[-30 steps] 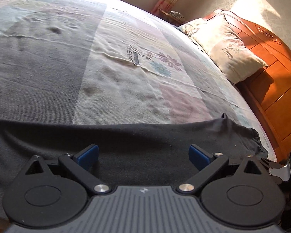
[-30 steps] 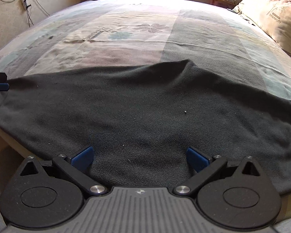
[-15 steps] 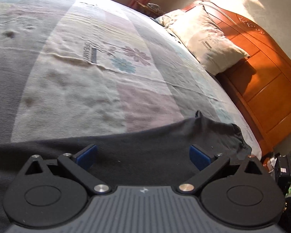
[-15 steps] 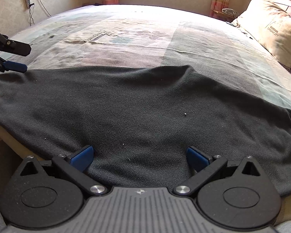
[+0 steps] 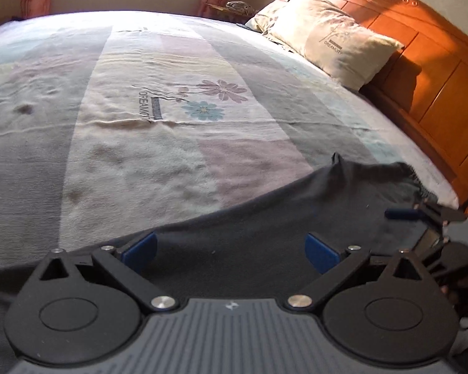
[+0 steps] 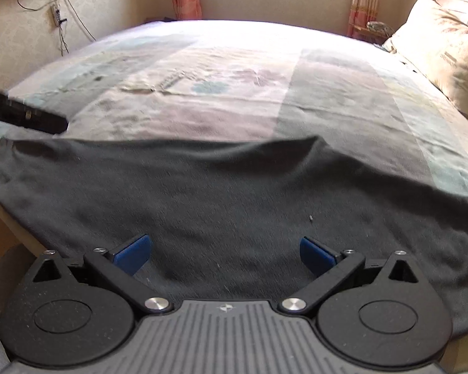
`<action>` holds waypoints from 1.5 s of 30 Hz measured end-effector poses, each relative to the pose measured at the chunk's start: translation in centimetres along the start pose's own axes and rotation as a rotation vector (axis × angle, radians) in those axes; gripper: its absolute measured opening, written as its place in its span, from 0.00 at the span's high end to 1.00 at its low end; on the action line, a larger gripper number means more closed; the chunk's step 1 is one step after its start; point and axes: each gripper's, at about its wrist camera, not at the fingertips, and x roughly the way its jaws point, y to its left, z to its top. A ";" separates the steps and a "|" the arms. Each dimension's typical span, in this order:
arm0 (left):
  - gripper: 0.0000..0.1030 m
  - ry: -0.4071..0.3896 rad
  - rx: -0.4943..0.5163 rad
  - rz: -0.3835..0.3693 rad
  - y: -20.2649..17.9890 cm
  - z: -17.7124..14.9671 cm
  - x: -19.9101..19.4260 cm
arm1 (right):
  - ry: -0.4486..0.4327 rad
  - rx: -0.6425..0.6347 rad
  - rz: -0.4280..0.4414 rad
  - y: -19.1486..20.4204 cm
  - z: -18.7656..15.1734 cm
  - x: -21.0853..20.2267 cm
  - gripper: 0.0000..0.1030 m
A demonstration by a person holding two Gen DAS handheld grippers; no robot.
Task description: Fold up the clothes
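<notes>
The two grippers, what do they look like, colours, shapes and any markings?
Both match. The left gripper and the right gripper each have a grey ribbed body with a small white logo, two round black discs at the sides, black linkage arms on silver pivot bolts, and flat blue fingertip pads. No cables or sleeves show.

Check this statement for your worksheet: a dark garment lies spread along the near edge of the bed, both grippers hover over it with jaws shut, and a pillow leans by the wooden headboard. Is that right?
One detail is wrong: both wrist views show the left gripper and right gripper with jaws wide open, gripping nothing. The dark garment, bed, pillow and wooden headboard are as stated.
</notes>
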 end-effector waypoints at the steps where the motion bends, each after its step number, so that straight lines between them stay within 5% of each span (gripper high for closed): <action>1: 0.03 0.009 0.028 0.056 0.1 -0.9 -0.4 | -0.017 -0.023 0.011 0.5 0.7 0.1 0.00; 6: 0.03 0.060 -0.043 0.235 3.5 -5.4 -1.4 | -0.030 -0.105 0.085 3.3 4.0 3.1 0.00; 10: 0.01 0.018 -0.118 0.218 5.0 -7.3 -2.2 | 0.050 -0.124 0.107 5.0 5.6 7.6 0.00; 16: 0.01 0.030 -0.082 0.247 4.2 -7.1 -2.0 | 0.066 -0.111 0.056 4.9 7.7 11.1 0.00; 23: 0.01 -0.016 -0.061 0.241 3.1 -7.2 -3.2 | 0.065 -0.089 0.081 4.5 7.6 6.5 0.00; 33: 0.01 0.026 -0.043 0.258 2.7 -8.2 -2.6 | 0.071 -0.089 0.047 5.4 0.1 4.0 0.00; 40: 0.01 -0.041 -0.251 0.213 6.5 -9.2 -5.9 | 0.057 -0.082 0.043 5.5 -0.1 3.8 0.00; 45: 0.01 -0.076 -0.371 0.264 10.0 -9.2 -6.3 | 0.045 -0.081 0.043 5.4 -0.2 3.8 0.00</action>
